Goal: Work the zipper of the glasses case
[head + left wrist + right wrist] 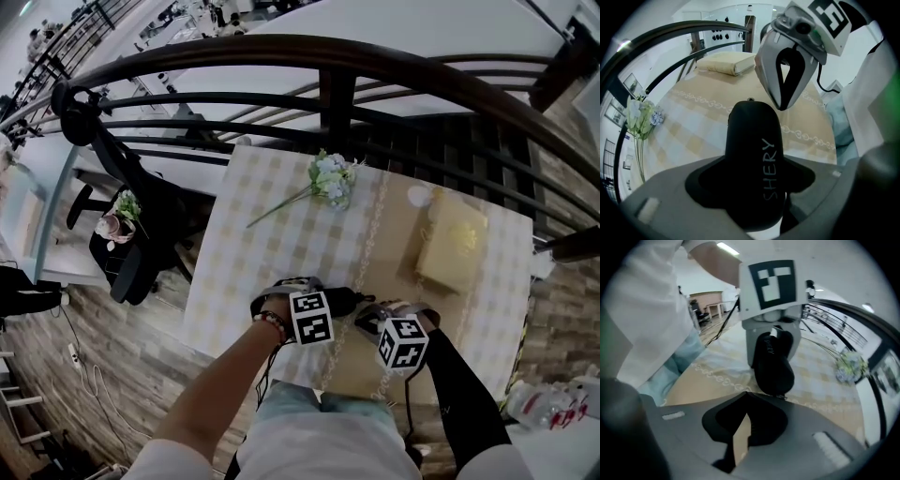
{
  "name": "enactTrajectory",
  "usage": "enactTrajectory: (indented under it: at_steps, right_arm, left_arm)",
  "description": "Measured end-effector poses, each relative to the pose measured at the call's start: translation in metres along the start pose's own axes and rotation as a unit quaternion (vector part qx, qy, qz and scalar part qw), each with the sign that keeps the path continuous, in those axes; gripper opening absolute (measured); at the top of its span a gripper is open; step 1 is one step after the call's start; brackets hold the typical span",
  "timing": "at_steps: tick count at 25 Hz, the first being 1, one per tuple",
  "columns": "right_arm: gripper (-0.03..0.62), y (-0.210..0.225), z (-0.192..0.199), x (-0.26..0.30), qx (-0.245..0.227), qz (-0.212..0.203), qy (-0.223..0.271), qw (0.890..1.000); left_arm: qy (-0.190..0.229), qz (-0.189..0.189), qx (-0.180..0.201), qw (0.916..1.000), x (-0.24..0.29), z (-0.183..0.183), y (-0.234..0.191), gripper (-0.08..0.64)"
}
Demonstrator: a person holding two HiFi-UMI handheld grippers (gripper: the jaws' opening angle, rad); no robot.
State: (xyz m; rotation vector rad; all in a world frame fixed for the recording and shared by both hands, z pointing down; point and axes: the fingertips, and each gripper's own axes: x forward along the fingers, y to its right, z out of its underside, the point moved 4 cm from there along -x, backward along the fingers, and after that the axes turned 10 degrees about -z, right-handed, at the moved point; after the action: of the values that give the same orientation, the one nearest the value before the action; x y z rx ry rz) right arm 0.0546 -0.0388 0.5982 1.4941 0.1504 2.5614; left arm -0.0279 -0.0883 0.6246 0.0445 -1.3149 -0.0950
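Observation:
A black glasses case (752, 140) with pale lettering lies clamped lengthwise in my left gripper (752, 161), its rounded far end sticking out over the checked tablecloth (693, 126). A tiny zipper pull (750, 99) shows at that far end. My right gripper (781, 104) is shut, and its joined tips hang just right of the case's end, apart from the pull. In the right gripper view, the shut right gripper (746, 393) points at the case (773, 364) held by the left gripper (771, 331). In the head view, both grippers (339, 302) (370, 321) meet near the table's front edge.
A sprig of pale flowers (328, 178) lies at the table's far side, a cream book-like box (452, 242) at the right, a small white disc (418, 196) beside it. A dark curved railing (328, 56) runs behind the table. An office chair (141, 234) stands left.

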Motion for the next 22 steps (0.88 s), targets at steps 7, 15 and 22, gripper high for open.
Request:
enactTrajectory:
  at_steps: [7,15,22]
  right_arm:
    - [0.144,0.037,0.016,-0.016,0.028,0.105,0.000,0.994]
    - [0.158,0.049,0.009,0.006,-0.022,0.035,-0.015,0.999]
    - [0.103,0.049,0.011,-0.004,-0.049,0.055,-0.012,0.997]
  left_arm:
    - [0.007,-0.003,0.009,0.9999,0.000,-0.001,0.000,0.334]
    - [0.013,0.000,0.014,0.9998,0.001,-0.001,0.001,0.336]
    - [0.004,0.000,0.014,0.9999,0.000,-0.002,0.000,0.336]
